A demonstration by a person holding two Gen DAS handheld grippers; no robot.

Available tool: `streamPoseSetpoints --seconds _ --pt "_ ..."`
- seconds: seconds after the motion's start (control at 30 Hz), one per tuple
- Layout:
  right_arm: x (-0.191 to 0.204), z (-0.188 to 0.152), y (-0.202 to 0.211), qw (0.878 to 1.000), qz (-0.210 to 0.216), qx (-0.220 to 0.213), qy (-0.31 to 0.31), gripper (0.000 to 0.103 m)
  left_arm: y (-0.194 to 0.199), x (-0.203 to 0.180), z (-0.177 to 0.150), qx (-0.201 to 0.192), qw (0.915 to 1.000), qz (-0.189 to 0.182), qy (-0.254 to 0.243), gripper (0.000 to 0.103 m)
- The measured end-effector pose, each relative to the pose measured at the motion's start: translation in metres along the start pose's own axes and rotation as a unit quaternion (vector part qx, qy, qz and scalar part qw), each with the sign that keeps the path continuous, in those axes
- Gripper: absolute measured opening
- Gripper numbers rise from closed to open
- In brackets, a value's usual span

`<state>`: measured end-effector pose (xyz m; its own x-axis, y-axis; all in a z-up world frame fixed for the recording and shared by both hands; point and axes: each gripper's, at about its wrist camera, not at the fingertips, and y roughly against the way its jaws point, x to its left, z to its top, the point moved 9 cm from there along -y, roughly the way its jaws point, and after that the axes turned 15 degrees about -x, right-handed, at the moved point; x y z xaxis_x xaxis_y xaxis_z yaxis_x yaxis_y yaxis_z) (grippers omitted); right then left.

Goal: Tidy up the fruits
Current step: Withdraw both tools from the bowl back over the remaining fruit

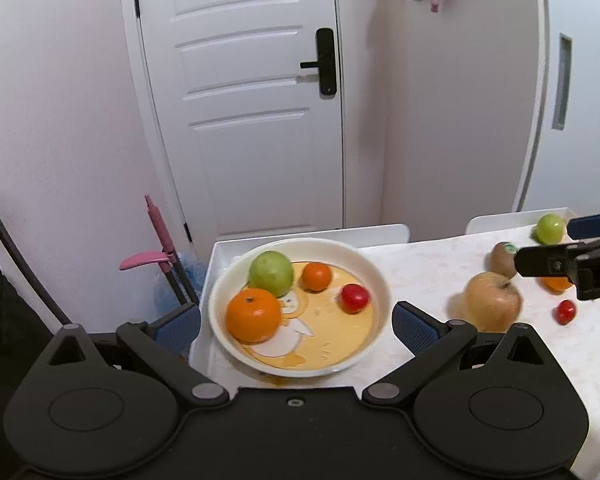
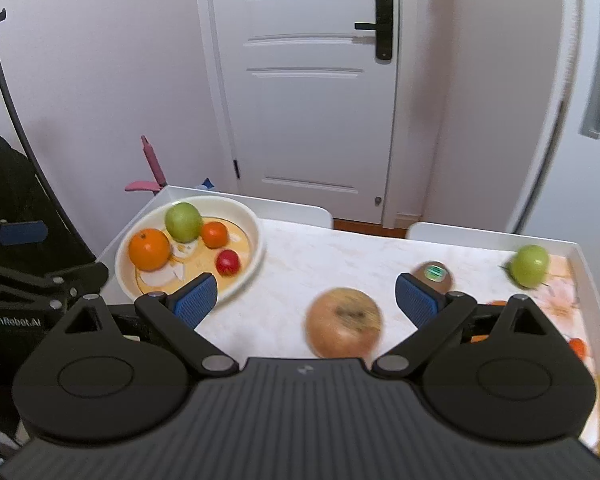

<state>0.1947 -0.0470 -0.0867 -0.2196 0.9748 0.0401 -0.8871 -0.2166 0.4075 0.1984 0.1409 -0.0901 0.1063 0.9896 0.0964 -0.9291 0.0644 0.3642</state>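
Left wrist view: looks forward and down from above the table's left end, close over the plate (image 1: 374, 276), with the white door (image 1: 252, 100) behind.
Right wrist view: sits further right, facing the same door (image 2: 312, 80), close above the yellow-red apple (image 2: 343, 322).
Shared: plate (image 2: 256, 236), apple (image 1: 492, 300), kiwi (image 1: 502, 260) (image 2: 434, 276), far green apple (image 1: 550, 229) (image 2: 530, 266).
Cross-sight: each view catches the other gripper at its edge.

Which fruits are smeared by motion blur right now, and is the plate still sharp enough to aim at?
Right wrist view: the yellowish apple and far green apple are smeared. Left wrist view: the plate and its fruits are only mildly soft, usable; fisheye bends the door.
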Motion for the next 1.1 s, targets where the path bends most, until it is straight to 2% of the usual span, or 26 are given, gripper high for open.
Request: streamPoseSetpoints --seconds 0.27,0.4,0.77,1.1 --pt "-0.052 -0.014 0.034 1.000 -0.004 0.010 0.007 0.103 0.018 -0.048 0.006 -0.007 0.9998 0.011 0.013 0.103" --pt "-0.080 -0.030 0.039 1.000 -0.001 0.018 0.011 0.103 0.020 -0.076 0.008 -0.019 0.9993 0.028 0.016 0.103" --pt "-0.133 -0.078 0.029 0.999 0.025 0.024 0.026 0.103 -0.017 -0.152 -0.017 -0.016 0.9998 0.015 -0.004 0.103" --pt "-0.154 -0.113 0.003 0.999 0.039 0.024 0.015 0.094 -0.073 -0.201 -0.047 -0.004 0.9993 -0.009 -0.036 0.103"
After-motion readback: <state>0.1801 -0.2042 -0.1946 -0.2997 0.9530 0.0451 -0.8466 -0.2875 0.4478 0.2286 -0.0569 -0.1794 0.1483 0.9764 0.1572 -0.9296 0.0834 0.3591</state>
